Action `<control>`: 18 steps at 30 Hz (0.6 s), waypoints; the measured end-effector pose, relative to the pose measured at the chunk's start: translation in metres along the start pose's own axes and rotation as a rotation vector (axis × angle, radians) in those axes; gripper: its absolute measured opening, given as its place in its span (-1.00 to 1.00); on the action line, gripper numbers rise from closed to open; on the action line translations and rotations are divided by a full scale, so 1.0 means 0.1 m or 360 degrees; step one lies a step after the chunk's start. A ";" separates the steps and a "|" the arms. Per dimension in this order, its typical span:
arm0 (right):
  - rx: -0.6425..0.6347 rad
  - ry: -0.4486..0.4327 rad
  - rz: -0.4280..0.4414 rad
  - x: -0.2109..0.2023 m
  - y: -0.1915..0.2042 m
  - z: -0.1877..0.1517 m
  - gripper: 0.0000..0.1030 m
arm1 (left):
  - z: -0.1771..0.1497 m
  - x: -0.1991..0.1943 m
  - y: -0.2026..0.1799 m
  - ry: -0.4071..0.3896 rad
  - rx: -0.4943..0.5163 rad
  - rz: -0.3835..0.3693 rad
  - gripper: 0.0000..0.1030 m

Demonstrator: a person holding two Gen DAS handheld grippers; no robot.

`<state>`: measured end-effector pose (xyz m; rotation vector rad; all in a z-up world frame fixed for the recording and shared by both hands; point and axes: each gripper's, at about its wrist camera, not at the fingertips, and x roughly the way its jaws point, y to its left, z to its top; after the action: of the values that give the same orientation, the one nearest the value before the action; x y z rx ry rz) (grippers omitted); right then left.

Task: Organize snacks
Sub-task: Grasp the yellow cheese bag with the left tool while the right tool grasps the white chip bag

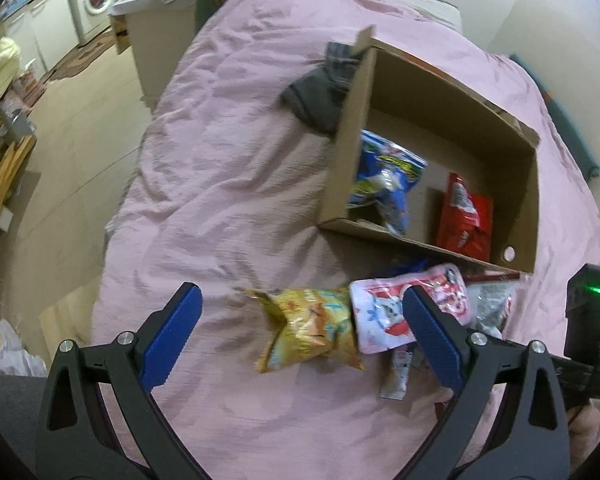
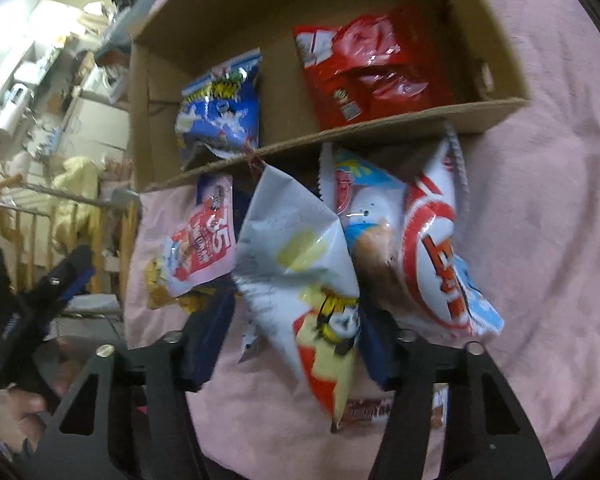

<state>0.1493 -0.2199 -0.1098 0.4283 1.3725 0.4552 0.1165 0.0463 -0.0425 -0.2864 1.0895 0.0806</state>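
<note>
The right tongs (image 2: 290,344) grip a white snack bag (image 2: 300,264) with a yellow cartoon figure, pinched between the blue pads over the pink bedspread (image 2: 540,240), just below the cardboard box (image 2: 340,136). Inside the box lie a blue snack bag (image 2: 220,112) and a red snack bag (image 2: 368,68). The left tongs (image 1: 300,336) stand open and empty above a yellow snack bag (image 1: 312,328), which lies on the bedspread beside a pink pouch (image 1: 384,312) near the box's front wall.
</note>
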 end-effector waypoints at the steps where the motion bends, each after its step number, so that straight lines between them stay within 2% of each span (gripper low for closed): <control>1: -0.0014 0.0003 -0.0012 0.00 0.01 -0.01 -0.16 | 0.00 0.00 0.04 0.0004 -0.0018 0.0006 0.93; 3: -0.0056 -0.0005 -0.0020 -0.04 0.03 -0.03 -0.43 | 0.01 0.02 0.12 0.0011 -0.0048 0.0023 0.93; 5: -0.0083 -0.0029 -0.0025 -0.12 0.04 -0.08 -0.44 | 0.01 0.04 0.17 0.0019 -0.0069 0.0045 0.93; 9: -0.0040 -0.0088 0.0062 -0.35 -0.07 -0.19 -0.45 | 0.00 0.13 0.20 0.0071 -0.0083 0.0073 0.92; 13: -0.0024 -0.0253 0.0206 -0.69 -0.17 -0.28 -0.45 | -0.04 0.30 0.11 0.0160 -0.0021 0.0110 0.91; 14: -0.0043 -0.0303 0.0227 -0.79 -0.17 -0.30 -0.45 | -0.05 0.34 0.10 0.0185 -0.0022 0.0111 0.90; 16: -0.0058 -0.0344 0.0240 -0.87 -0.19 -0.32 -0.45 | -0.07 0.45 0.10 0.0236 -0.0054 0.0108 0.72; 18: -0.0057 -0.0347 0.0236 -0.89 -0.24 -0.34 -0.45 | -0.08 0.56 0.11 0.0293 -0.0087 0.0106 0.70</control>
<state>0.1043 -0.2873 -0.0540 0.5368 1.1246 0.5376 0.1338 0.0503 -0.0971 -0.3112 1.2815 0.1457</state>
